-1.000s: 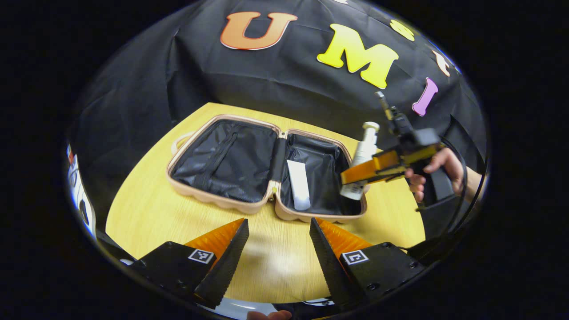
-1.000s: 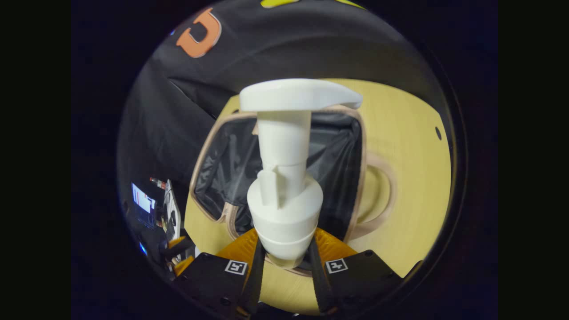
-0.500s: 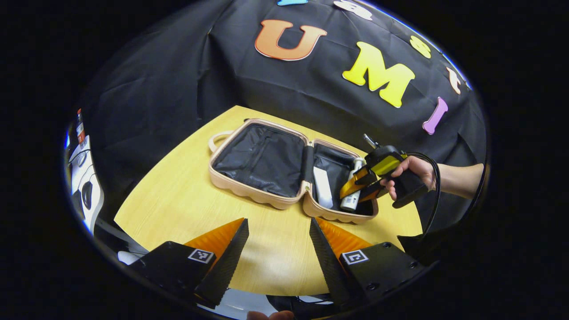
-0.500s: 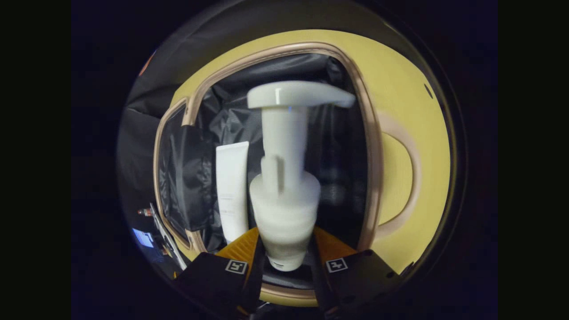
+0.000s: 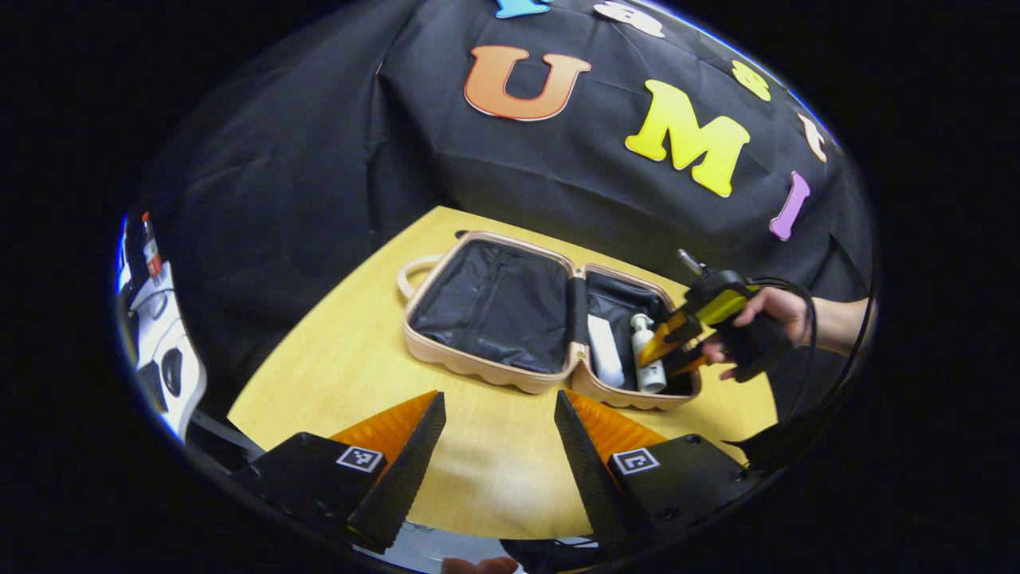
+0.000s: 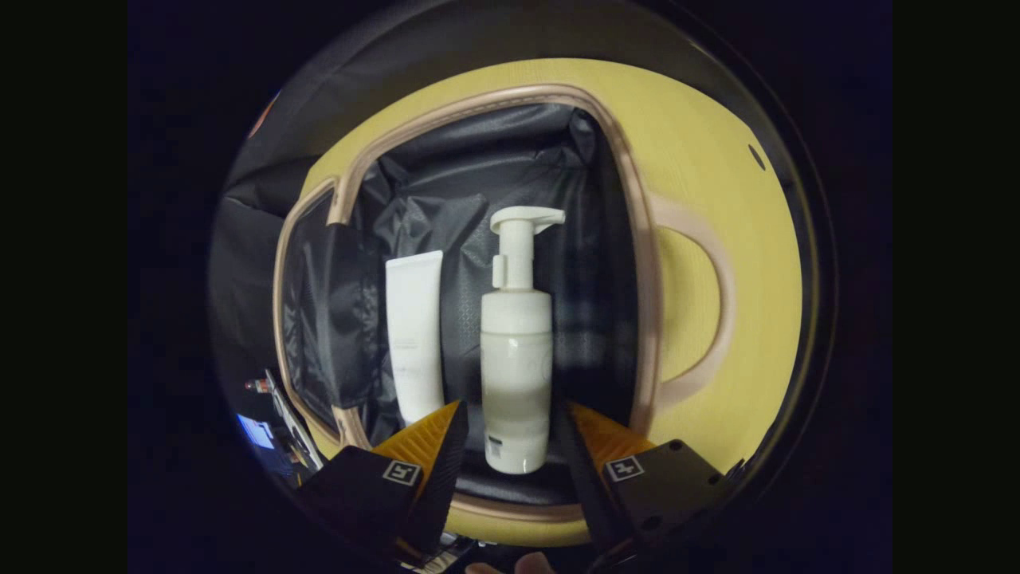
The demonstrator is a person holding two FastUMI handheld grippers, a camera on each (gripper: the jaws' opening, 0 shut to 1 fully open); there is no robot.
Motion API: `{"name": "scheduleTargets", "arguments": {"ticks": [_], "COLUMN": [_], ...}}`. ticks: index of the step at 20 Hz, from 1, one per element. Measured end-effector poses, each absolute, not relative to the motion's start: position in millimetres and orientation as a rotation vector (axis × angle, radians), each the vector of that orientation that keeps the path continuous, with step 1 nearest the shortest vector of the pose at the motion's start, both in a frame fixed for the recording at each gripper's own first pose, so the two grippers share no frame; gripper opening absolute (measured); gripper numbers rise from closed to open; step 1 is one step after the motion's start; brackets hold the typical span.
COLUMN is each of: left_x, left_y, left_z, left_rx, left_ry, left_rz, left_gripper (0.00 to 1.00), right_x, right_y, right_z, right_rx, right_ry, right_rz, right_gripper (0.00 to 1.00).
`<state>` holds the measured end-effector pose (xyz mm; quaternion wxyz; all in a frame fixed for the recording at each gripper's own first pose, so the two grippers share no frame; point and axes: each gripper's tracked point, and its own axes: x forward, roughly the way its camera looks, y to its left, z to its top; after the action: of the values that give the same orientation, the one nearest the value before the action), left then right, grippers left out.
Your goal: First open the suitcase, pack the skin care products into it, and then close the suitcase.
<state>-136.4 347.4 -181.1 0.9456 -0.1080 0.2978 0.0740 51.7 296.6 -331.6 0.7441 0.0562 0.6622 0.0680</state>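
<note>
In the right gripper view, the right gripper [image 6: 510, 446] has its fingers spread, one on each side of the base of the white pump bottle [image 6: 516, 375] with a gap on both sides, so nothing is pinched. The bottle lies flat on the black lining just ahead of the fingertips, its pump head pointing away from the claw. Just to the left of it, lying parallel and apart from it, is a white tube [image 6: 414, 335]. Both rest inside one half of the open suitcase [image 6: 637, 263], whose beige rim curves around them; beyond the rim on the right side the carry handle [image 6: 717, 319] lies on the yellow wooden table [image 6: 749, 239]. In the left gripper view, the left gripper [image 5: 500, 454] hovers above the bare near part of the table [image 5: 335, 367], fingers wide apart and holding nothing. Farther ahead the suitcase [image 5: 478, 367] lies opened flat, the left half empty, the right half holding the tube [image 5: 606, 363] and the bottle [image 5: 647, 363]. To the right of that half, a hand [image 5: 765, 319] holds the right gripper [image 5: 673, 351] over the case's edge.
</note>
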Motion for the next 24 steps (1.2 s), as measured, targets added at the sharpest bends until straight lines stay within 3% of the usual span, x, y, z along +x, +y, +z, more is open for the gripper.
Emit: {"name": "scheduleTargets", "arguments": {"ticks": [3,4,5,7,10,12,15,17,23,24], "left_x": [-128.1,-125.1,-121.6,-112.4,-84.8,-62.6,-34.4,-14.9,21.1,23.2], "left_y": [366.1,374.5,387.4,411.8,429.9,438.1,463.8,478.4,517.6,520.4], "left_z": [-177.9,-177.9,-178.6,-186.0,-200.7,-208.1,-225.1,-234.9,-253.9,-258.0], "left_rx": [-0.156,-0.143,-0.119,-0.096,-0.247,-0.412,-0.634,-0.749,-1.046,-1.064], "left_ry": [0.580,0.569,0.551,0.535,0.494,0.462,0.452,0.425,0.346,0.369], "left_rz": [0.201,0.220,0.246,0.274,0.226,0.152,0.093,0.078,0.109,0.118], "left_gripper": [0.89,1.00,0.92,0.94,0.94,0.96,0.96,0.97,0.95,0.82], "right_x": [42.7,42.6,45.3,48.2,35.5,23.7,6.2,7.1,-3.0,-4.1], "right_y": [284.6,278.0,269.8,253.3,248.7,240.5,227.3,212.0,204.8,203.9], "right_z": [-290.2,-273.9,-257.2,-222.3,-163.5,-135.2,-112.6,-102.9,-93.9,-97.0], "right_rx": [0.128,0.104,0.063,-0.003,-0.044,-0.078,-0.099,-0.102,0.028,0.021], "right_ry": [1.336,1.271,1.189,1.022,0.806,0.705,0.654,0.635,0.662,0.671], "right_rz": [0.230,0.267,0.307,0.359,0.462,0.492,0.499,0.466,0.426,0.420], "right_gripper": [0.64,0.63,0.63,0.70,0.63,0.66,0.63,0.67,0.64,0.66]}}
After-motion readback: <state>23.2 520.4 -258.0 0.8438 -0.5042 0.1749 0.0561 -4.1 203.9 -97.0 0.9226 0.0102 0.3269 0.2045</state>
